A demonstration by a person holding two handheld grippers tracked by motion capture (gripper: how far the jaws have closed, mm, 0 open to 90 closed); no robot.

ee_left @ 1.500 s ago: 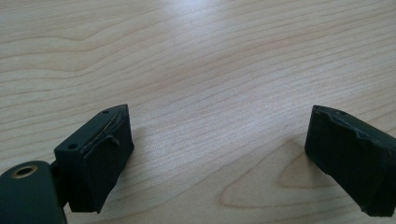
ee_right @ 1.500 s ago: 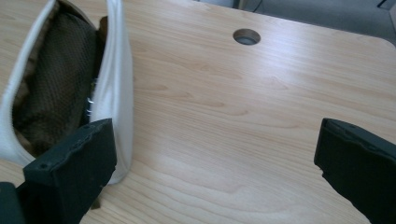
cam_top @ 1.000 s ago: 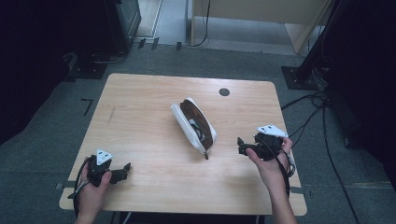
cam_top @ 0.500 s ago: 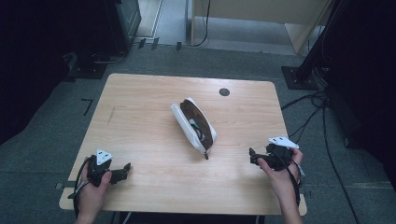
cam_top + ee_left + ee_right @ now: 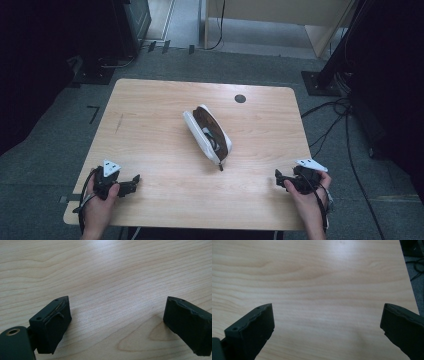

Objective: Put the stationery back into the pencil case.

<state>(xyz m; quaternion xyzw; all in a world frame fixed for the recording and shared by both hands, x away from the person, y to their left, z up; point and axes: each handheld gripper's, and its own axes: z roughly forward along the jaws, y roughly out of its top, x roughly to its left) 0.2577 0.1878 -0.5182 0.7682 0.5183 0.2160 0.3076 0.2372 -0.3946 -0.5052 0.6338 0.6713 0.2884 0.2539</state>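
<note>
A white pouch (image 5: 207, 134) with a dark, unzipped opening lies slantwise in the middle of the wooden table (image 5: 150, 125). My left gripper (image 5: 134, 182) rests low at the table's front left corner, open, with bare wood between its jaws in the left gripper view (image 5: 117, 322). My right gripper (image 5: 278, 178) sits near the front right corner, also open; the right gripper view (image 5: 327, 325) has nothing but table top between the two black jaws. Both grippers are well apart from the pouch.
A small dark round hole (image 5: 240, 98) marks the table's far side. Black stands and cables (image 5: 345, 115) crowd the floor to the right. A wooden cabinet (image 5: 280, 20) stands beyond the table.
My right gripper has pulled back from beside the pouch toward the front right corner. The left gripper has stayed where it was.
</note>
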